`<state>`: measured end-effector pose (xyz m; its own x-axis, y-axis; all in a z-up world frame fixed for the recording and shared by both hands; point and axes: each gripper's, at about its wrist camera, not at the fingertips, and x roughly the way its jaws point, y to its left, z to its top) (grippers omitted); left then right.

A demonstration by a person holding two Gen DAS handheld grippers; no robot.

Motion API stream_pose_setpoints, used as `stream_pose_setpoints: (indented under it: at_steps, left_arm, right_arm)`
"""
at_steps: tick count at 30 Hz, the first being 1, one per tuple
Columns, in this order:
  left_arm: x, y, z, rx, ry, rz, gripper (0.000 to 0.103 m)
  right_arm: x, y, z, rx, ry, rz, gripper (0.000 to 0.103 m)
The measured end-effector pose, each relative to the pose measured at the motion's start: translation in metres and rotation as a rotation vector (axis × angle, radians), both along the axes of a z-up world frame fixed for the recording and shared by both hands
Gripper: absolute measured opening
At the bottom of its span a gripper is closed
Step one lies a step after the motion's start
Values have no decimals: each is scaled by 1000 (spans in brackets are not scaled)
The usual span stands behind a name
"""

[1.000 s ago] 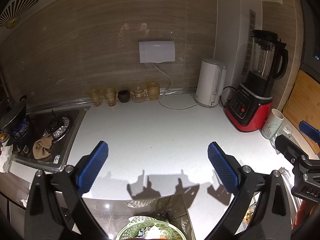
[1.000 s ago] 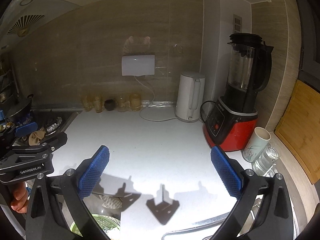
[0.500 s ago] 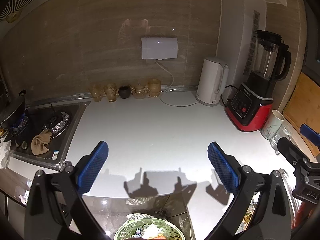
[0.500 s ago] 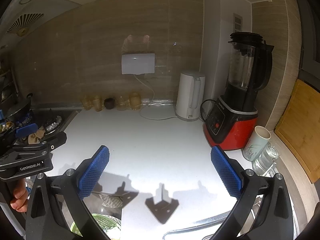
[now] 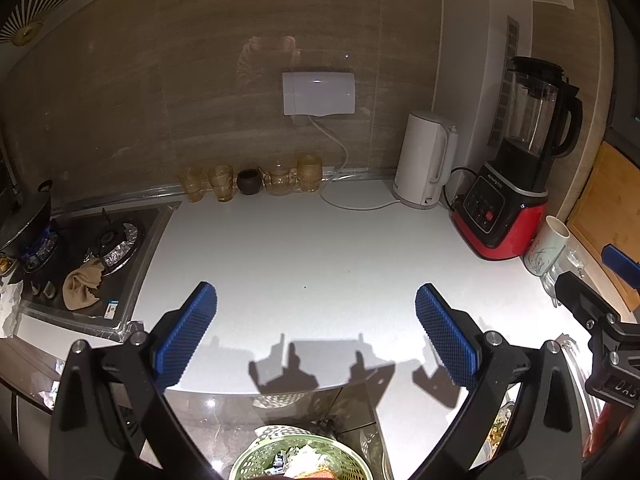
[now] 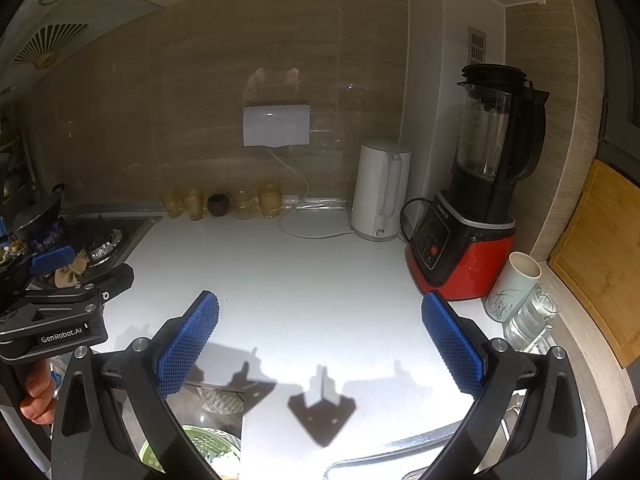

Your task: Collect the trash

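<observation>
Both grippers are hovering above the front edge of the white countertop (image 5: 312,248), and both are standing wide apart with nothing between their blue pads. The left gripper (image 5: 316,328) is pointing toward the back wall, and below it, past the countertop's front edge, a green perforated basket (image 5: 256,458) is sitting with crumpled wrappers and other trash (image 5: 304,460) lying inside it. The right gripper (image 6: 320,332) is facing the same way; in its view the green basket is showing at the bottom left, partly hidden behind the gripper's left finger.

Along the countertop's back edge, a row of amber glasses (image 5: 222,182) is standing with a small dark pot (image 5: 249,181) and a glass teapot (image 5: 278,180) among them. Toward the back right corner a white electric kettle (image 5: 424,160) is standing beside a red-and-black blender (image 5: 516,184). At the right edge a white mug (image 6: 510,286) is sitting just beside a clear glass jug (image 6: 532,320). Off the countertop's left edge, a gas stove (image 5: 116,240) is carrying a crumpled brown cloth (image 5: 82,284).
</observation>
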<state>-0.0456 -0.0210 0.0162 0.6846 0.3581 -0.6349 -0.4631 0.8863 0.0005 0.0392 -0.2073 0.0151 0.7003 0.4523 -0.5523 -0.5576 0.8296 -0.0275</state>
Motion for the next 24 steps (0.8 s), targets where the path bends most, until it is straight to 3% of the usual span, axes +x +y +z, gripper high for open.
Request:
stream_pose_setpoints:
  at_steps: [24]
  left_arm:
    - [5,2,-3,-7,1,-7,95]
  right_arm:
    - [2,-1,0,-6,0,2,101]
